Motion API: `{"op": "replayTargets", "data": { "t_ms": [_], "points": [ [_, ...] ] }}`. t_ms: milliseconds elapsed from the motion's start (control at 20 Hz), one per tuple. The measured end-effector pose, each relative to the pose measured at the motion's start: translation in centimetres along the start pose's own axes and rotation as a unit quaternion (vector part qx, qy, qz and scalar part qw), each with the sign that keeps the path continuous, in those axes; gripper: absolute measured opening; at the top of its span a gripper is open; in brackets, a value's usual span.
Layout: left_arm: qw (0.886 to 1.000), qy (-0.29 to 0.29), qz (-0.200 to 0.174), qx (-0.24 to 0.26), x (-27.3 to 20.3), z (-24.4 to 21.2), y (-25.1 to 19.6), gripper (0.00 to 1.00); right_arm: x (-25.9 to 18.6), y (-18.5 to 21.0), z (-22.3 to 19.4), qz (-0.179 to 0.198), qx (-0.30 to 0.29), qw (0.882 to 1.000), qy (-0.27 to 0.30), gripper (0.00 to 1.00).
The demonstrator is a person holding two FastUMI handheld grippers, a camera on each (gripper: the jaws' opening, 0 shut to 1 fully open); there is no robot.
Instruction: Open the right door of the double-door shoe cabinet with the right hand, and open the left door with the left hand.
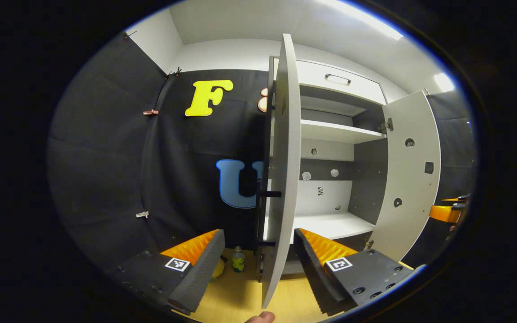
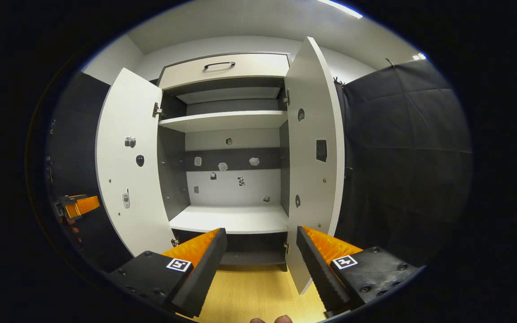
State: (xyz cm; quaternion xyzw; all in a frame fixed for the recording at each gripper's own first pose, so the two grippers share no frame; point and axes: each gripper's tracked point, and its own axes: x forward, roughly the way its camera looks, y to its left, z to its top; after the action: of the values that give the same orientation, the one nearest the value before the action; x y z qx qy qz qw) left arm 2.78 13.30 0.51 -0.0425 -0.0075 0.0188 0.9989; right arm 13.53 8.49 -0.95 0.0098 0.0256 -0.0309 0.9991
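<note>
bottle [image 1: 238, 259] upright on wooden floor [image 1: 240, 296] | black cloth wall [image 1: 106, 170]

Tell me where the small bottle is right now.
In the left gripper view, the small bottle stands on the wooden floor, just left of the open left door.

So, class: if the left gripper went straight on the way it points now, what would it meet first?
Most likely the edge of the open white left cabinet door, standing between the open left gripper's fingers; depth is unclear.

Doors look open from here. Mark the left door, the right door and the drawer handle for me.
left door [image 2: 126, 179], right gripper view, its inner face.
right door [image 2: 314, 179], right gripper view, its inner face.
drawer handle [image 2: 219, 65], right gripper view, middle of the bar.
</note>
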Motion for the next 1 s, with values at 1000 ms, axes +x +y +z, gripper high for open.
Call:
{"op": "replayTargets", "data": {
  "t_ms": [1000],
  "points": [
    [1.0, -0.007, -0.01, 0.02, -0.9, 0.4, -7.1, 0.94, 0.2, 0.6, 1.4, 0.017, 0.005, 0.999, -0.027, 0.98]
  ]
}}
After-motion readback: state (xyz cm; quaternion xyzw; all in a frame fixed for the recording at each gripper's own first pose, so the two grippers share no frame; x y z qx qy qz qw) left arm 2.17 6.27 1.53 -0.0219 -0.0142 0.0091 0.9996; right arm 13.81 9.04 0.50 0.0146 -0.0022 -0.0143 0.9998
